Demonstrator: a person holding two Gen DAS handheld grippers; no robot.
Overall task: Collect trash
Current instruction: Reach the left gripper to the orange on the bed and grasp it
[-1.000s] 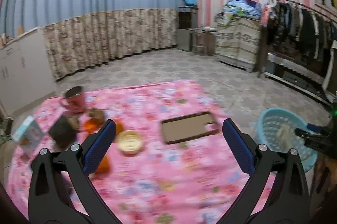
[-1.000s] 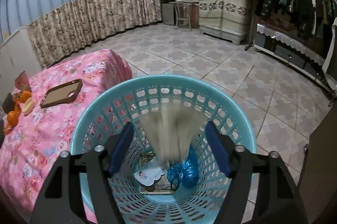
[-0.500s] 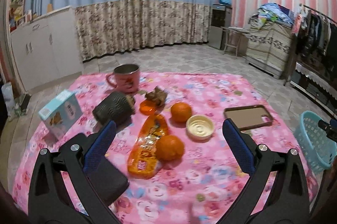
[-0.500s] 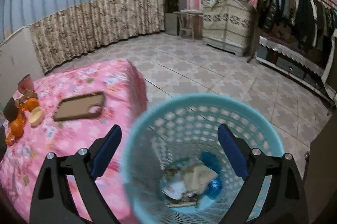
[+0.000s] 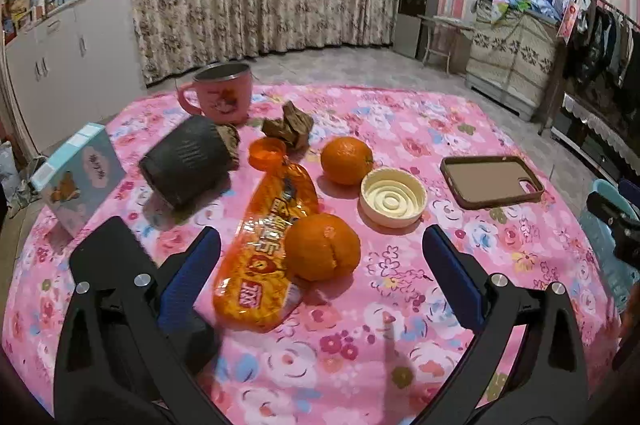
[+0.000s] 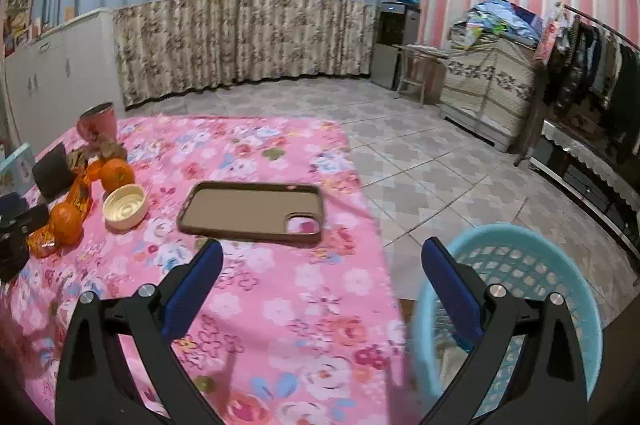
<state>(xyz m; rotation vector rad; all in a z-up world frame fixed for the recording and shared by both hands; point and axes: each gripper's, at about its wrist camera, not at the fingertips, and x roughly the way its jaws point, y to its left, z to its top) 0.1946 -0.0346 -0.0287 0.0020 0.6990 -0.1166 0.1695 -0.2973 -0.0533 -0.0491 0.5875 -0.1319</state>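
An orange snack wrapper [image 5: 264, 245] lies flat on the pink flowered tablecloth [image 5: 400, 345], with an orange [image 5: 322, 251] resting on its right side. My left gripper [image 5: 320, 241] is open low over both, its blue fingers [image 5: 192, 277] either side of them and touching neither. Crumpled brown paper [image 5: 290, 129] and a small orange cap [image 5: 266, 151] lie further back. My right gripper [image 6: 322, 249] is over the table's right edge, jaws opening wide with nothing between them. The teal trash basket [image 6: 520, 237] stands on the floor under its right finger.
Also on the table are a second orange [image 5: 346, 161], a white lid [image 5: 392, 197], a brown phone case [image 6: 252, 213], a dark cup on its side [image 5: 188, 161], a pink mug [image 5: 222, 97] and a blue box [image 5: 78, 173]. Tiled floor lies beyond the table.
My left gripper came down and in over the wrapper and oranges. My right gripper let a pale scrap fall into the basket, then swung left to the table's edge with wider jaws.
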